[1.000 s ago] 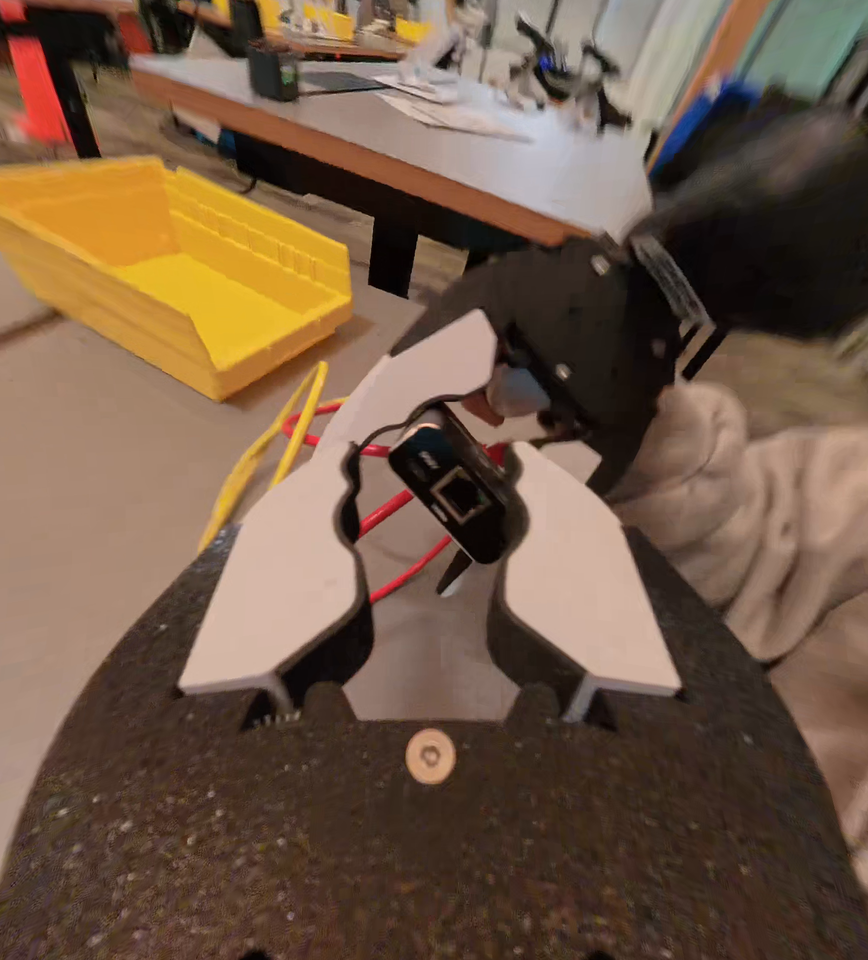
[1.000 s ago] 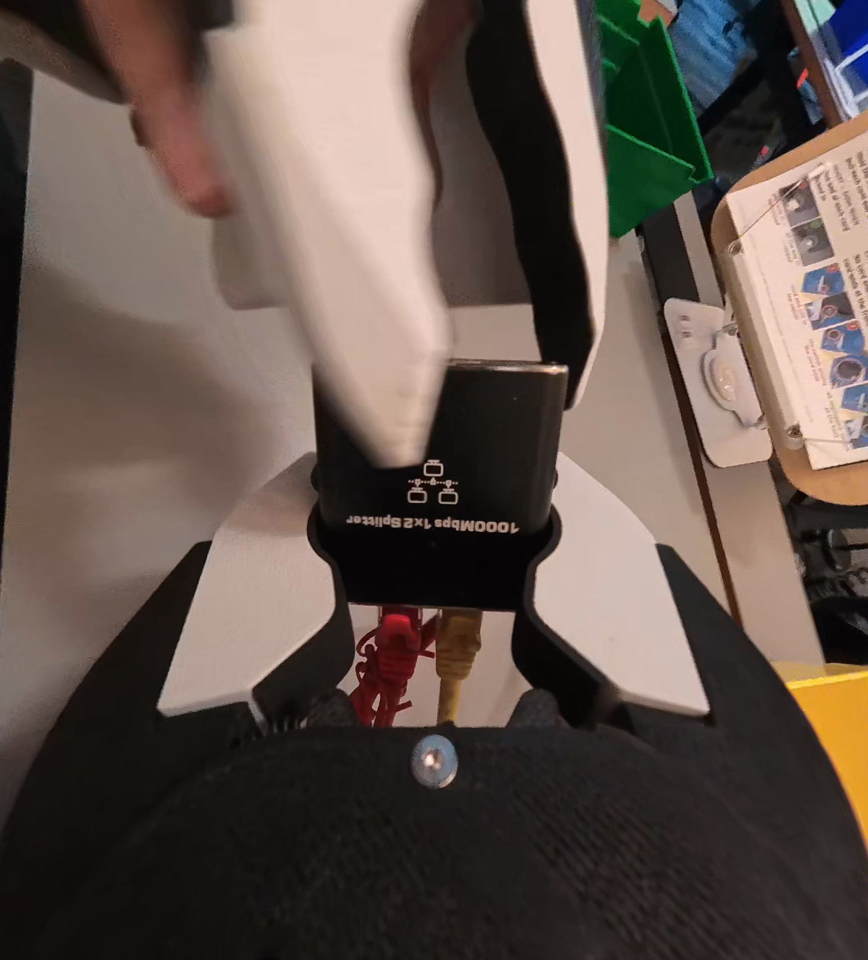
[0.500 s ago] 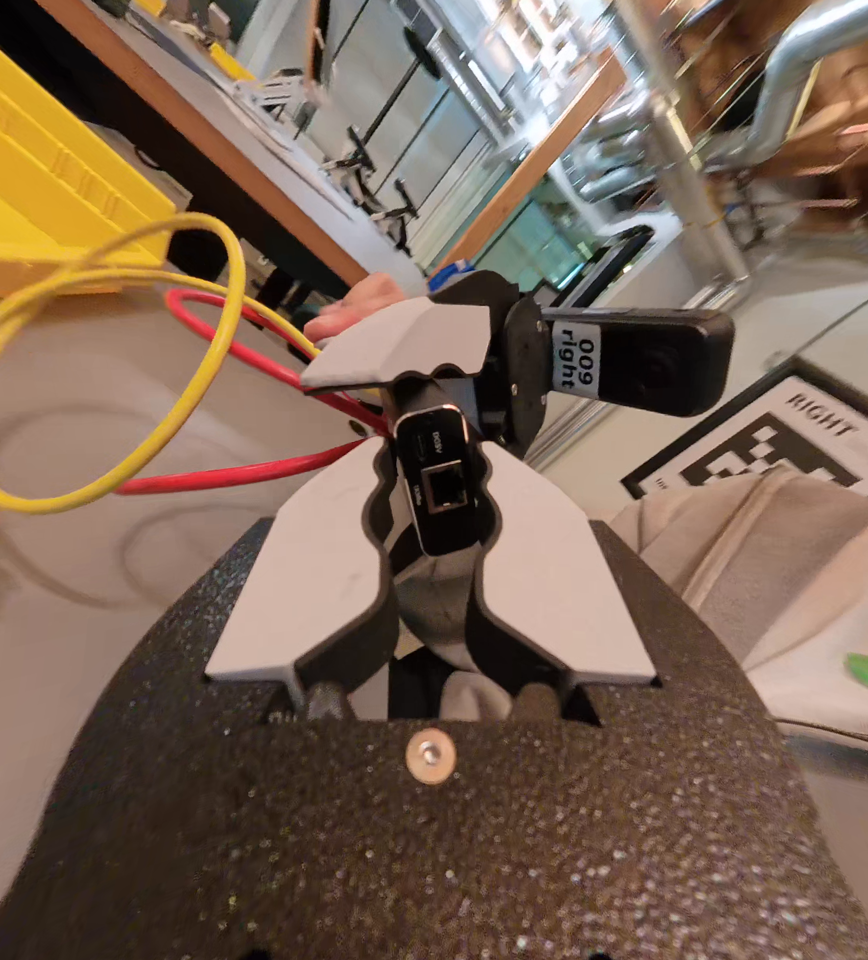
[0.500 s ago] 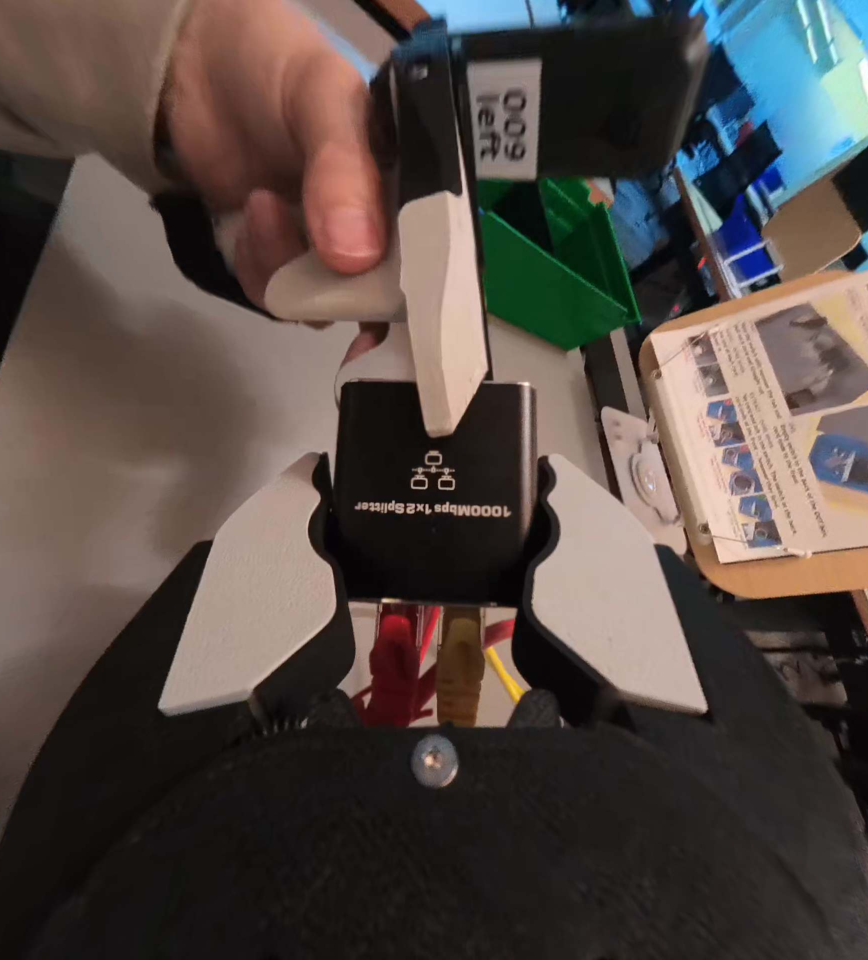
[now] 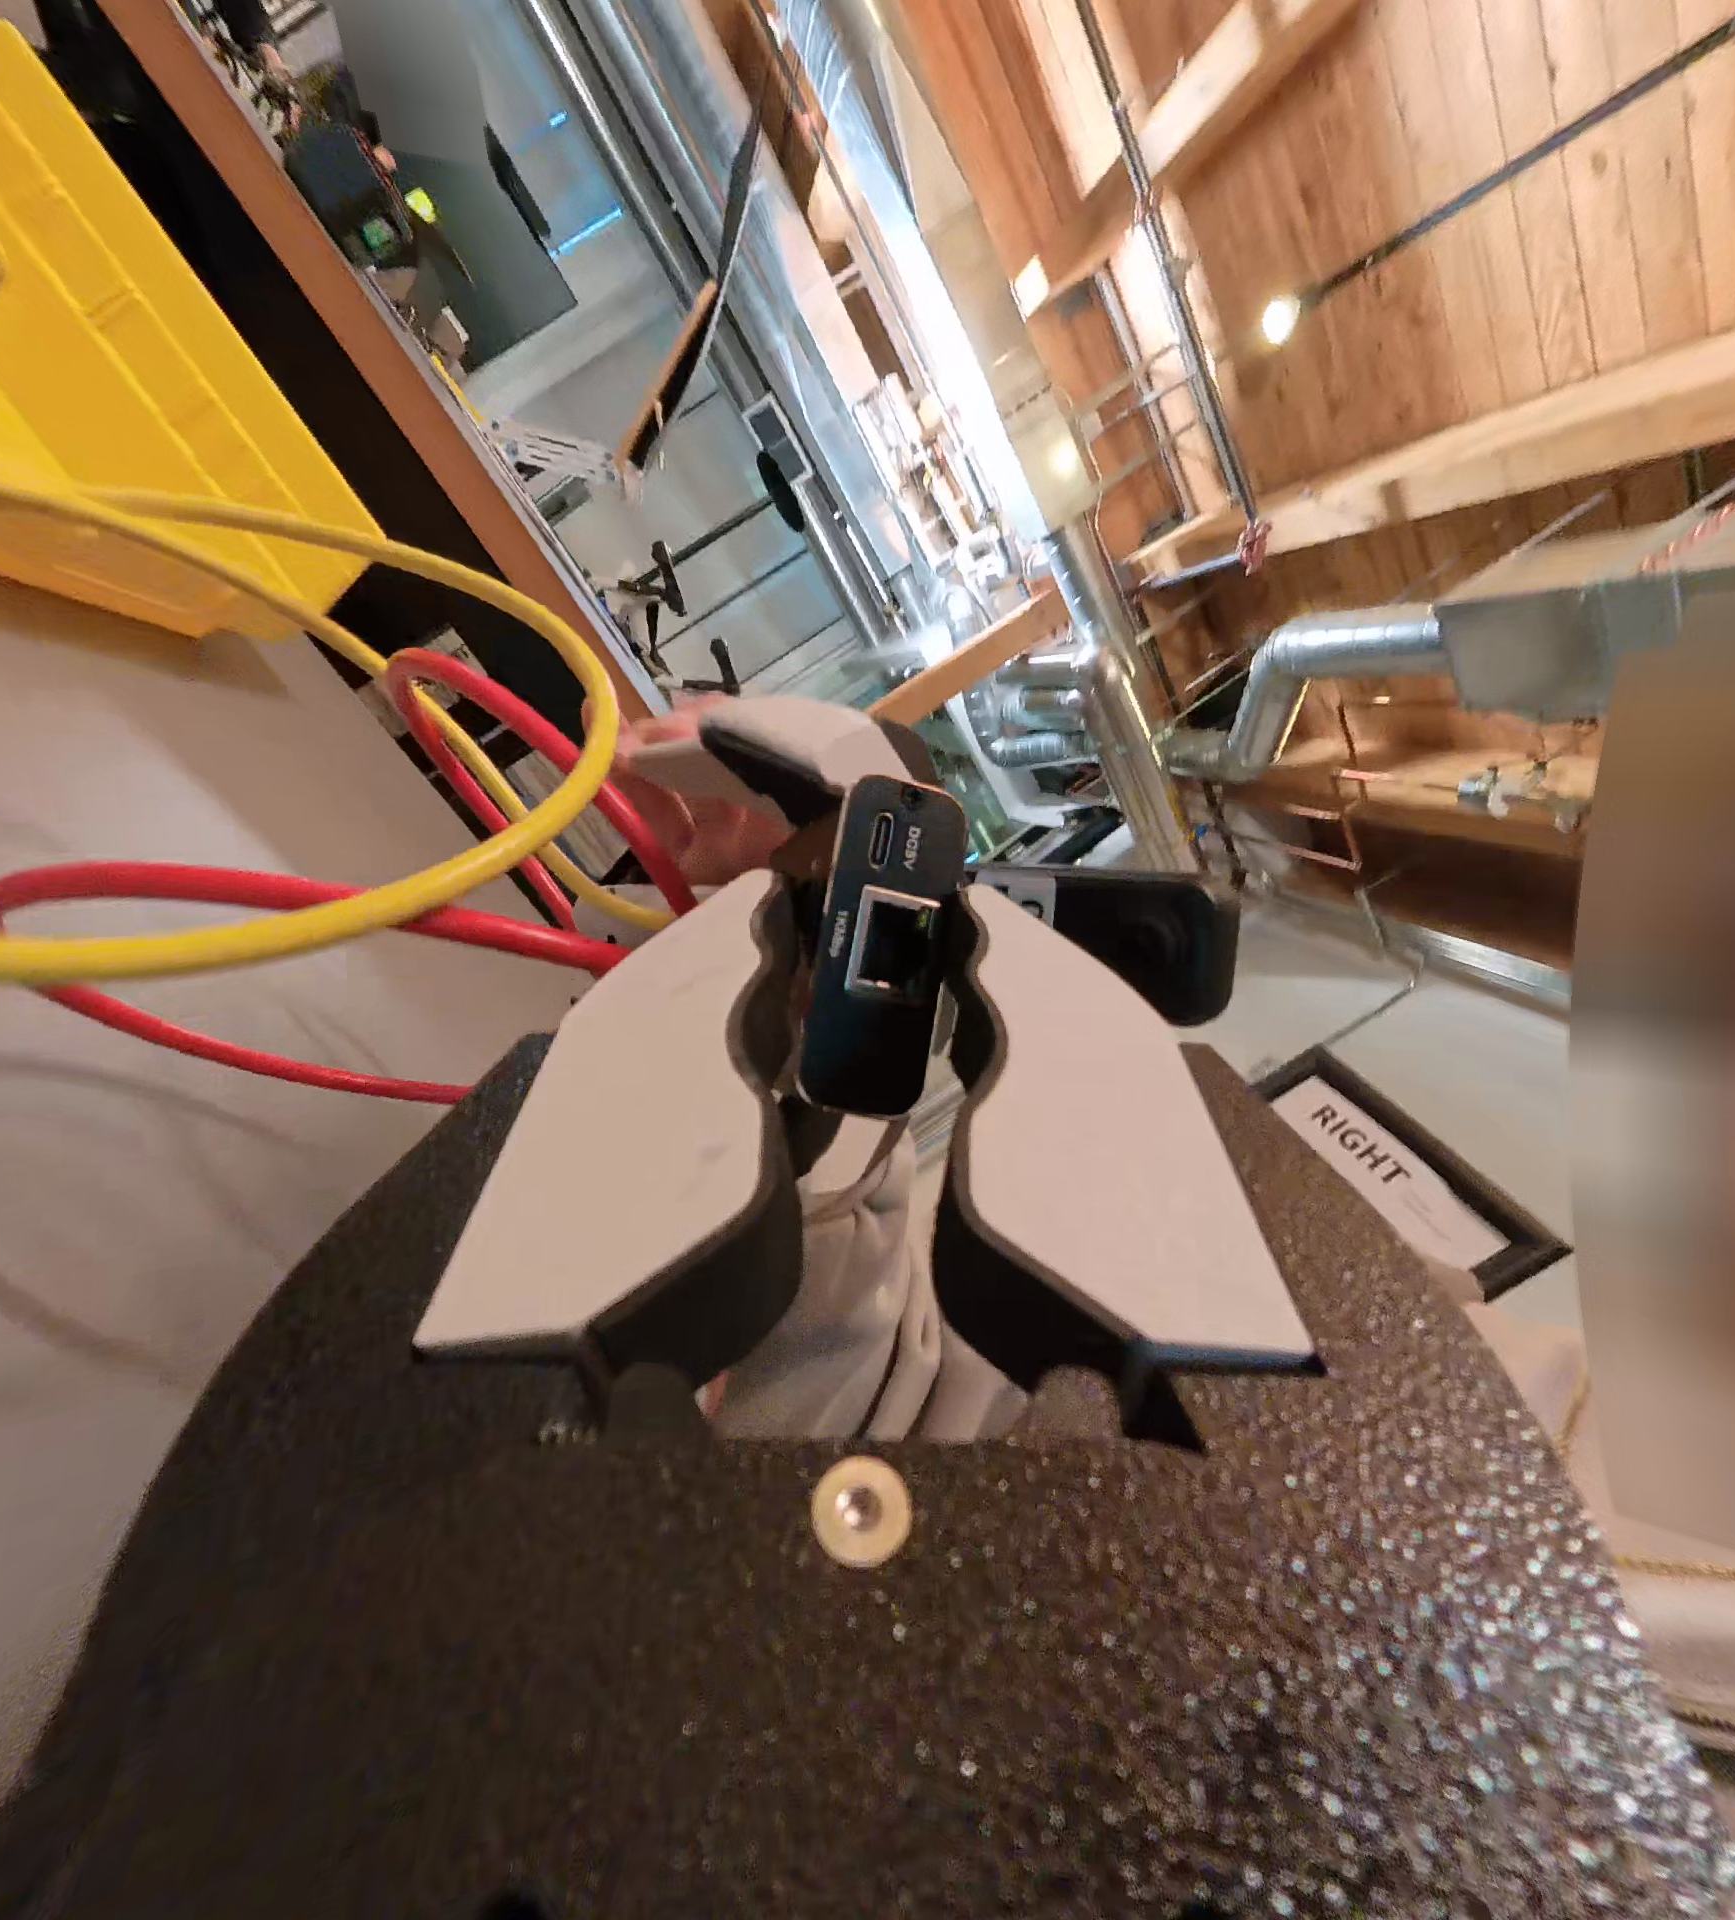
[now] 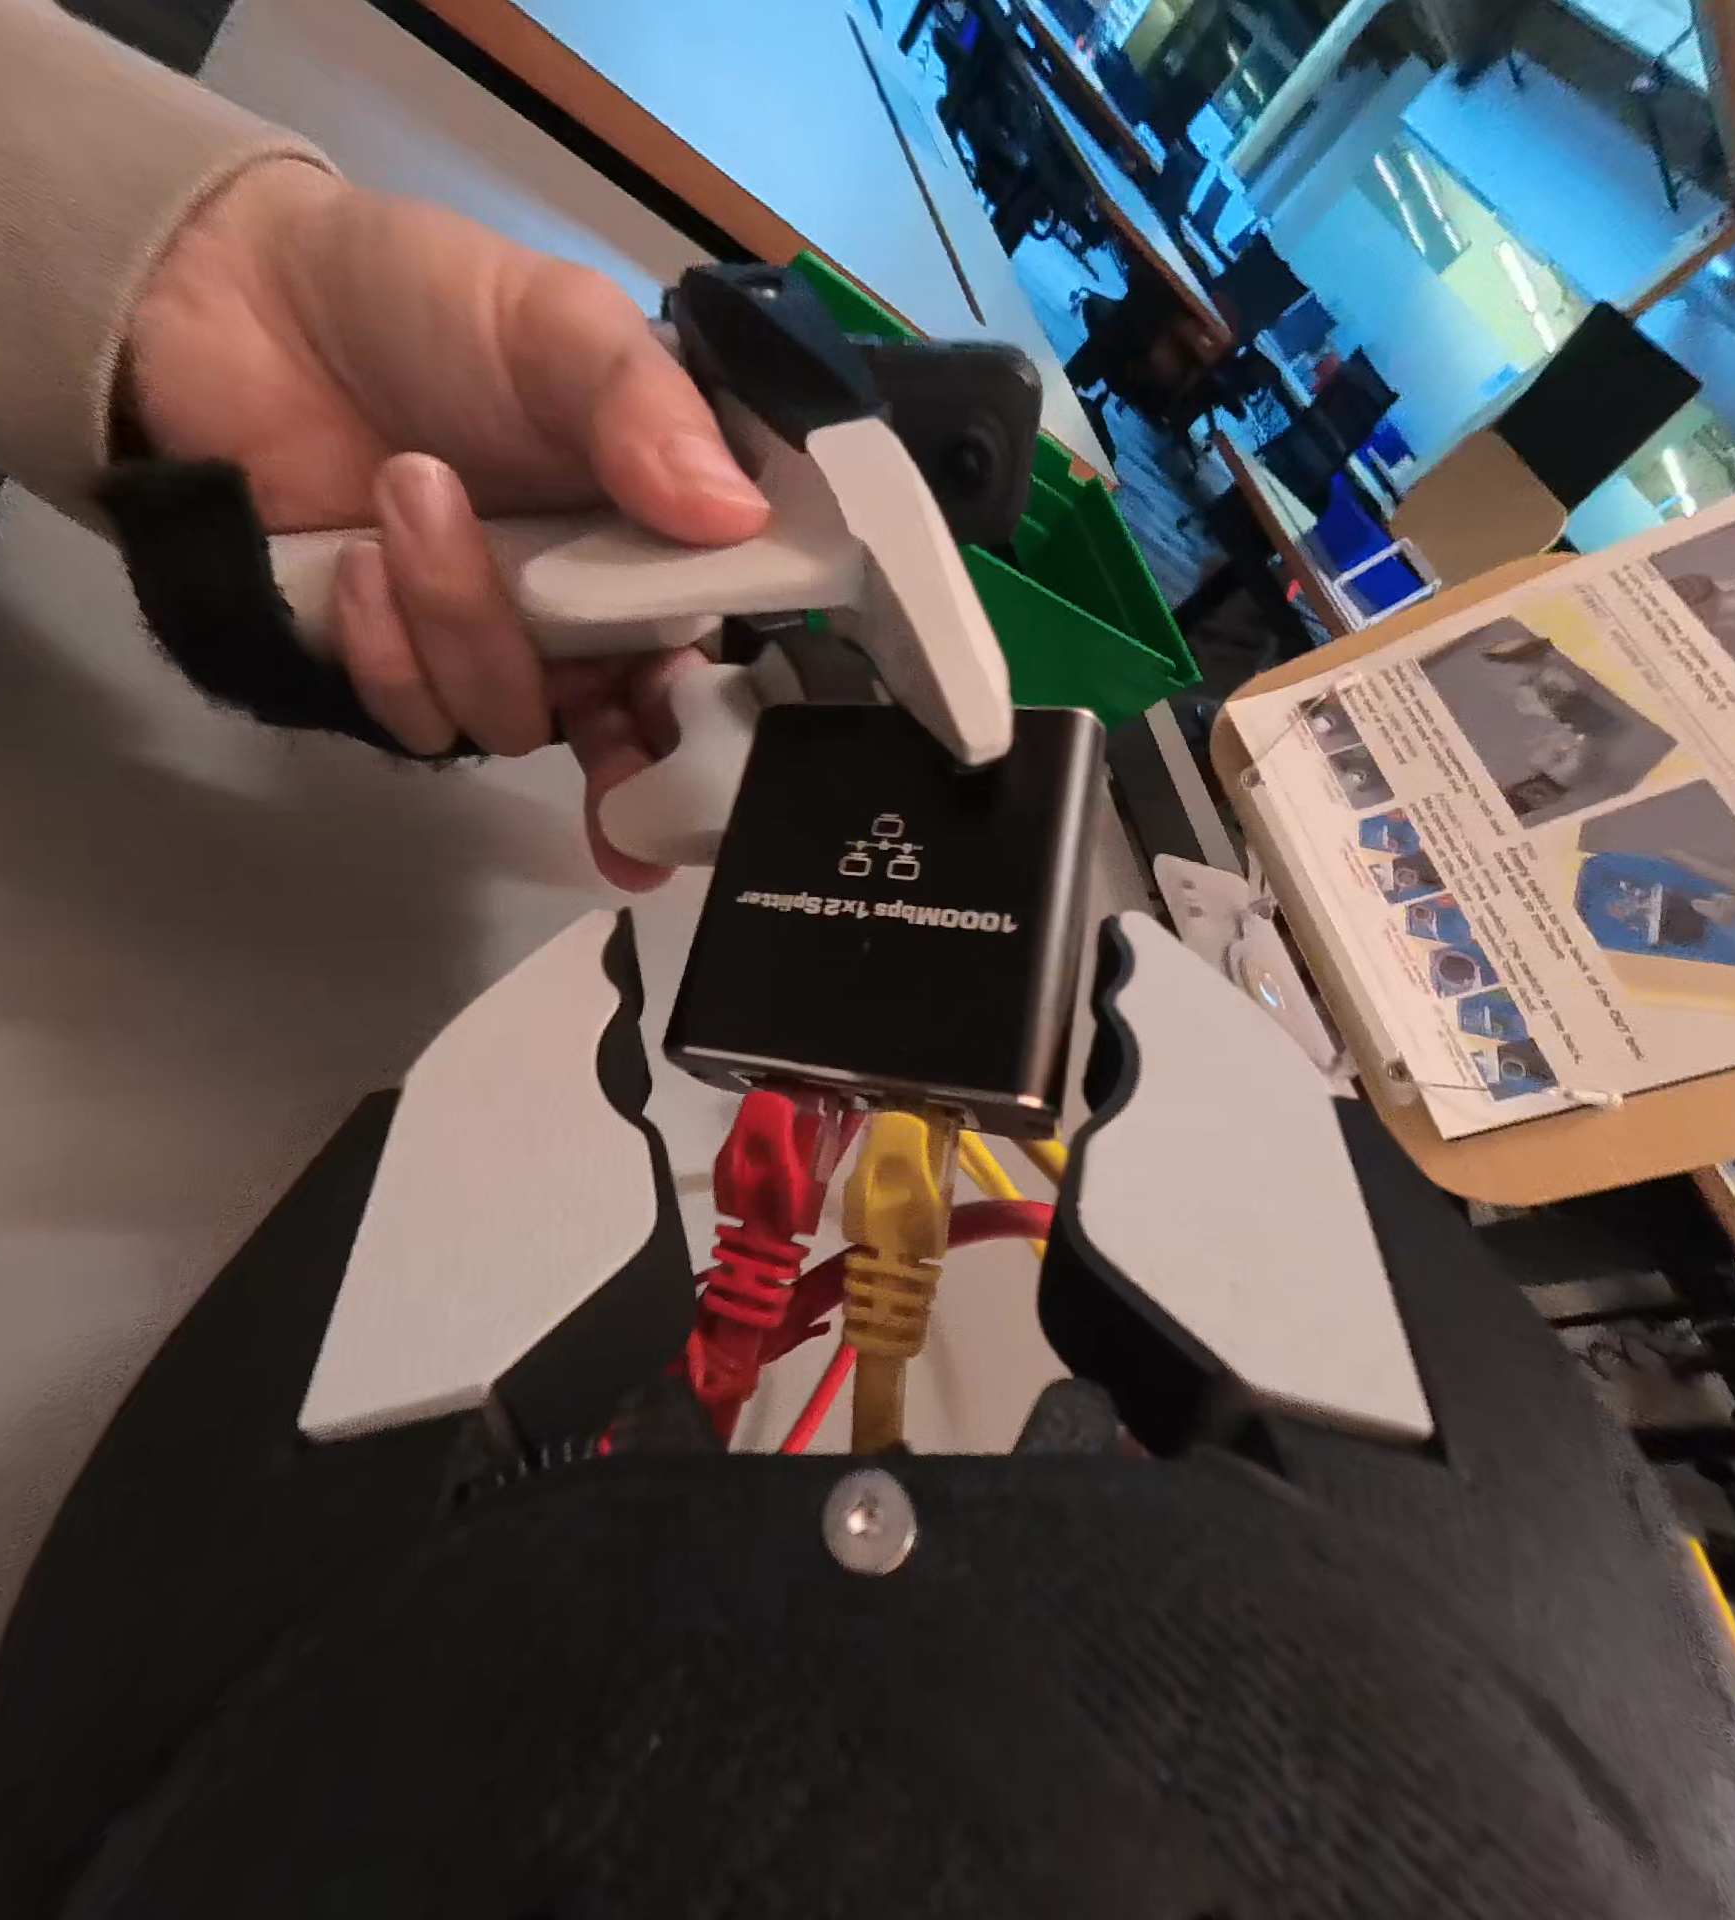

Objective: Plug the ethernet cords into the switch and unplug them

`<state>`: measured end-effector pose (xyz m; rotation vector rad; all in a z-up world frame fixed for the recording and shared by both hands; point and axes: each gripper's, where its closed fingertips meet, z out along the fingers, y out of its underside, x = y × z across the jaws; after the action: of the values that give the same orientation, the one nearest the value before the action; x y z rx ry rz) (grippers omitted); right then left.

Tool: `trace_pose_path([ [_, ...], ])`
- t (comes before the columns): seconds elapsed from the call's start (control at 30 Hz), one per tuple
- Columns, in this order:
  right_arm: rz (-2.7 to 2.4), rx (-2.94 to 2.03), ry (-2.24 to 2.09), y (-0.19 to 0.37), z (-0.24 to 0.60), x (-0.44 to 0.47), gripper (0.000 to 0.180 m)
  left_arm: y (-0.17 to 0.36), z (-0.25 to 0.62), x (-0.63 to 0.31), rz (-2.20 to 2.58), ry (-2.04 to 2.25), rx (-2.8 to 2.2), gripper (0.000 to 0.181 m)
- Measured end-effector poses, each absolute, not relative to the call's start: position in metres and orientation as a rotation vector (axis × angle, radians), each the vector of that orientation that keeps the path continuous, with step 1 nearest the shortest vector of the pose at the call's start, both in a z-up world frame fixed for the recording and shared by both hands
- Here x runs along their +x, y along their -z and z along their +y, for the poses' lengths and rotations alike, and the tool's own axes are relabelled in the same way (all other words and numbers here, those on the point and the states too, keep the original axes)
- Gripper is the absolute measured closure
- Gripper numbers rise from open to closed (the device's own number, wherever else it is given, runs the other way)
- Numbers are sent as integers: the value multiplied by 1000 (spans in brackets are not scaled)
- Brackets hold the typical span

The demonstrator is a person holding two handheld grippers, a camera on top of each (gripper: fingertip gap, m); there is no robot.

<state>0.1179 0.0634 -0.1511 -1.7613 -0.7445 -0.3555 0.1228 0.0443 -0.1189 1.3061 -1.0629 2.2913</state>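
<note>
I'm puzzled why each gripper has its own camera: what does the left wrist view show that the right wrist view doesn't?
Left wrist view only: the switch's end with an empty port, and a metal duct. Right wrist view only: red plug and yellow plug seated in the switch, a hand holding the left gripper. Both: the switch, red cord and yellow cord.

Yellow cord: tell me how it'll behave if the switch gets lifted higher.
The yellow cord is probably floppy: it hangs in a loose loop. It will likely trail after the switch, since its plug sits in a port. It looks light, so it should drag little.
</note>
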Motion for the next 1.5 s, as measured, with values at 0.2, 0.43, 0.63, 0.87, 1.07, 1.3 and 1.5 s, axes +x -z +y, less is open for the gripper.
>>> trace_pose_path([
  [0.2,-782,-1699,445,146,68,119,107,122,55,125,-890,-2297,1337,154],
  [0.43,-765,-1761,408,152,70,118,108,125,57,121,-1176,-2297,1395,155],
  [0.63,-803,-1780,335,157,71,108,107,154,43,107,-1776,-1947,1492,137],
  [0.87,-809,-1771,398,156,73,109,108,141,41,117,-1474,-2120,1392,156],
  [1.07,-729,-1522,283,112,56,98,104,153,63,125,-996,-2164,1389,156],
  [1.3,-722,-1559,484,94,50,103,96,149,76,138,-1060,-2213,1538,156],
  [1.5,-680,-1604,436,108,52,117,98,137,74,138,-1160,-2216,1593,156],
])
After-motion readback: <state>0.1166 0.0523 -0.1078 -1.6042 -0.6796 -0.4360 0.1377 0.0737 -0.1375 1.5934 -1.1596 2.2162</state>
